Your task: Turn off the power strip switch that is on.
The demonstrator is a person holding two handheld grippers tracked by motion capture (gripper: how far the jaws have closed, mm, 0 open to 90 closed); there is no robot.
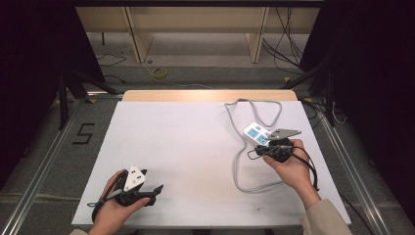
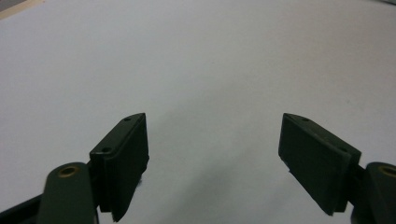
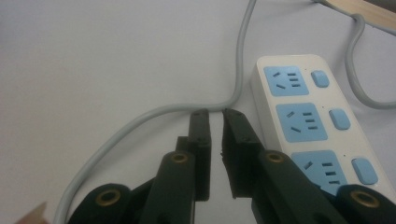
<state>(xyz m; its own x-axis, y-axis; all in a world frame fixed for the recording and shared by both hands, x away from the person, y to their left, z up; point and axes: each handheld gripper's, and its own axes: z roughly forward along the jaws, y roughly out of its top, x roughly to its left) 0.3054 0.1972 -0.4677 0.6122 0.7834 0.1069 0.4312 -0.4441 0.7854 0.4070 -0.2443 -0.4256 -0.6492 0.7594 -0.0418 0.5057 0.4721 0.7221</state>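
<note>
A white power strip (image 1: 257,133) with blue sockets and blue switches lies at the right of the white table (image 1: 186,137). Its grey cable (image 1: 238,166) loops behind it and down toward the front. My right gripper (image 1: 252,154) sits just in front-left of the strip. In the right gripper view its jaws stand almost together with nothing between them, so the right gripper (image 3: 215,114) is shut. Its tips stop just short of the grey cable (image 3: 140,116), with the power strip (image 3: 303,116) alongside on the right. My left gripper (image 1: 155,190) rests at the front left, and it (image 2: 215,121) is open wide over bare table.
A wooden shelf frame (image 1: 195,19) stands beyond the table's far edge, with loose cables and a yellow roll (image 1: 159,73) on the floor. Metal rails (image 1: 44,161) run along both sides. A "5" mark (image 1: 83,133) is on the floor at the left.
</note>
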